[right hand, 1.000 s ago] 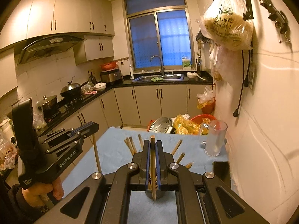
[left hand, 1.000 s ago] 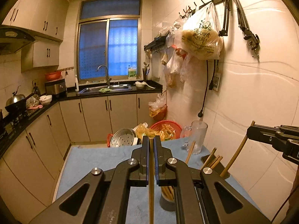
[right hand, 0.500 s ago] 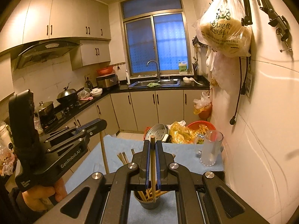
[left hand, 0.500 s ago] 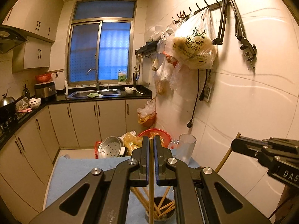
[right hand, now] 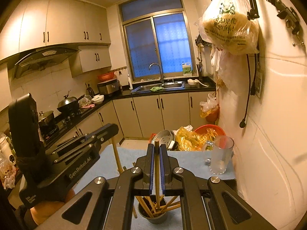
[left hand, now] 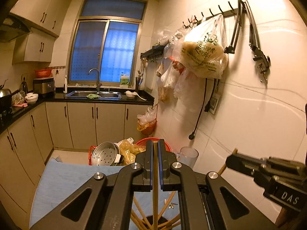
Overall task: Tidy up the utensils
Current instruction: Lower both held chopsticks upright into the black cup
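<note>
Chopsticks point(right hand: 157, 174): slim round wood, metal cup point(right hand: 153, 215).

A narrow kitchen under warm yellow light. The window point(right hand: 156, 44) on the far wall glows blue. Below the window, a sink point(right hand: 163, 85) sits in a black counter point(right hand: 172, 91) over beige cabinets point(right hand: 153, 113). Left of the window hang upper cabinets point(right hand: 63, 23) and a range hood point(right hand: 44, 57). Right of the window, a white tiled wall point(left hand: 239, 115) carries a hook rail point(left hand: 211, 12) with plastic bags point(left hand: 201, 53).
</note>
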Action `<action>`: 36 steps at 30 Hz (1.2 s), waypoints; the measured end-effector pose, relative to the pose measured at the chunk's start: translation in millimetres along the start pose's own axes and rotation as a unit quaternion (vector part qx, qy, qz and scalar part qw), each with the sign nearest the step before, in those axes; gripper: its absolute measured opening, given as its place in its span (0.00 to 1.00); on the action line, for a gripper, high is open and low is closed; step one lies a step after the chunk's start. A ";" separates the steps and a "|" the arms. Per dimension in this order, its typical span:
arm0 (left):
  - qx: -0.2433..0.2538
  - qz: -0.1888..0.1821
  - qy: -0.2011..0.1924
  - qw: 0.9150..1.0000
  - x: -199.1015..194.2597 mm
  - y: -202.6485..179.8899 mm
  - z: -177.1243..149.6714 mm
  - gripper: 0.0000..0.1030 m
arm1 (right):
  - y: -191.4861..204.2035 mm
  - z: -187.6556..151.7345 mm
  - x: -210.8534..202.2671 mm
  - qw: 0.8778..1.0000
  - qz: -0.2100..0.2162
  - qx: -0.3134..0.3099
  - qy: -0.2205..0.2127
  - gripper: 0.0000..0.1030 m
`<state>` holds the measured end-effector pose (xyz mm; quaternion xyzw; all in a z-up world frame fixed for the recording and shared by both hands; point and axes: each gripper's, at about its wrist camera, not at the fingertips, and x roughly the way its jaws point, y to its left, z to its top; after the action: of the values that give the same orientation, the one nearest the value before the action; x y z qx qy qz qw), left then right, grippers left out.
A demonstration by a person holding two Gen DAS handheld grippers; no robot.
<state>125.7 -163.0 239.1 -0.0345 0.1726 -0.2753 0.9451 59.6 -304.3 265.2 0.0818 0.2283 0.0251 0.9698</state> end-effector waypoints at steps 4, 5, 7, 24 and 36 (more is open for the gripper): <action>-0.018 0.002 0.001 1.000 11.8 8.5 -10.3 0.05 | -2.0 -4.5 9.3 1.000 0.001 0.004 0.010 0.06; -0.020 0.004 0.002 1.000 14.7 10.8 -13.9 0.05 | -2.0 -5.8 11.1 1.000 0.002 0.004 0.013 0.06; -0.025 0.014 -0.003 1.000 17.9 16.8 -20.9 0.05 | -1.2 -9.9 15.1 1.000 0.002 0.002 0.019 0.06; -0.053 0.023 -0.012 0.998 30.5 30.9 -29.7 0.05 | -6.0 -41.6 50.6 0.998 0.007 0.006 0.062 0.06; -0.035 0.030 -0.046 0.998 31.8 23.9 -24.9 0.05 | -4.1 -43.1 55.2 0.998 0.008 0.007 0.061 0.06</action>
<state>154.3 -159.0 202.2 -0.0749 0.1395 -0.2386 0.9581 89.8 -297.3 202.2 0.0888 0.2869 0.0366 0.9531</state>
